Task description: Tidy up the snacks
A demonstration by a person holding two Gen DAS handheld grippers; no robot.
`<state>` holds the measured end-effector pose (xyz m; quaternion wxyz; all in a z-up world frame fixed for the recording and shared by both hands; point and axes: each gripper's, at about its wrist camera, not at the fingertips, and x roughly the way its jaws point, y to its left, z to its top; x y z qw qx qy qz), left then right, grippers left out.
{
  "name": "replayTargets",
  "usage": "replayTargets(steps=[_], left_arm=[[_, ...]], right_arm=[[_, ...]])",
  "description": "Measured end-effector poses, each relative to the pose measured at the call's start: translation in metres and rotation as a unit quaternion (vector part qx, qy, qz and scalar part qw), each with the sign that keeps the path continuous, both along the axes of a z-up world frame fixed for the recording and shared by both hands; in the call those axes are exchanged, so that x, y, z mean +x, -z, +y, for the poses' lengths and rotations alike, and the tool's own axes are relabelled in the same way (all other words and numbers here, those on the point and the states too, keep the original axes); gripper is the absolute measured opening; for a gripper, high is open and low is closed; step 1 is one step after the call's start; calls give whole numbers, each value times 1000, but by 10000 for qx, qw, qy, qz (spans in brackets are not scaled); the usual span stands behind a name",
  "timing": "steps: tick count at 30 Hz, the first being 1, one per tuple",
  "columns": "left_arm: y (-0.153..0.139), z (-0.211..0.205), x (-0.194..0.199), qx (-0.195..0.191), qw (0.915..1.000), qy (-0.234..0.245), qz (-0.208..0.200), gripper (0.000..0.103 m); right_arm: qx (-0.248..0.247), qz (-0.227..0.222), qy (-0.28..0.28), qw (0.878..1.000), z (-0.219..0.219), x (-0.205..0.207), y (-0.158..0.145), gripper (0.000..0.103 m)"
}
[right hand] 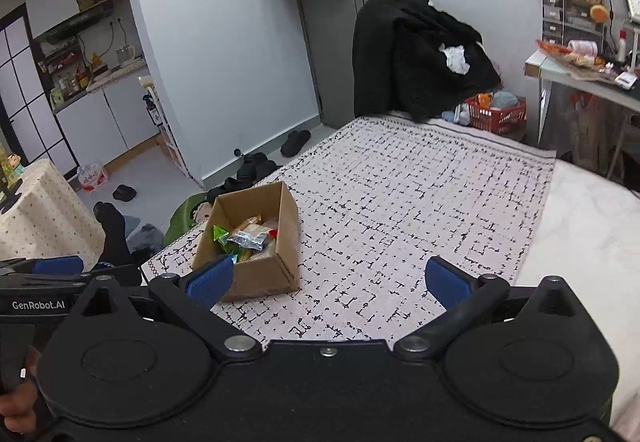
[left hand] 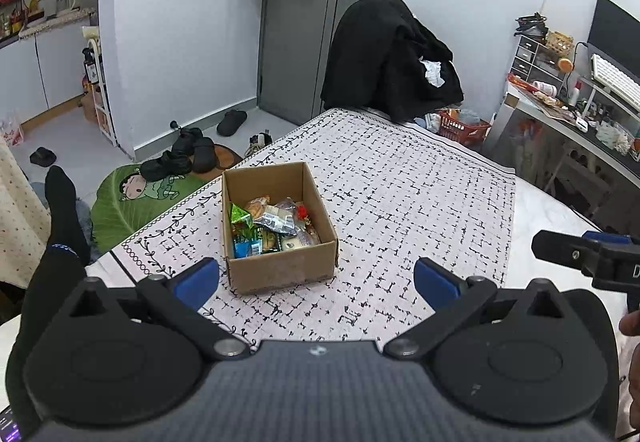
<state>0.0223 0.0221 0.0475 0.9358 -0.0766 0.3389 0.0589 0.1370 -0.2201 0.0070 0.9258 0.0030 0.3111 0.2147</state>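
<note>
Left tool [left hand: 316, 278] spread wide, empty; right tool [right hand: 326, 280] same. Cardboard box [left hand: 280, 270] on patterned bedspread [left hand: 400, 201], snack packets [left hand: 272, 222] heaped inside, none outside. Fits sorted or awaiting unpacking; next move unclear.

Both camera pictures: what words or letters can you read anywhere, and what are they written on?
"GenRobot.AI": white letters on the side of the left gripper, seen in the right wrist view.
"D": one white letter, the rest cut off, on the right gripper at the left wrist view's edge.
Snack packets in the cardboard box: print too small to read.
</note>
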Motion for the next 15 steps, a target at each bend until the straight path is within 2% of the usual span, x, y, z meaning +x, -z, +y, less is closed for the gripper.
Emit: replayTargets(steps=[9,15], left_arm=[[-5,2,-39,30,9998,-4,-208,103],[-10,0,-50,159,9994,17,-294,103]], right_arm=[[-64,-165,-154,9997,0,-31,-4,103],[-145,-286,-143,9994,1,-46,-6,103]])
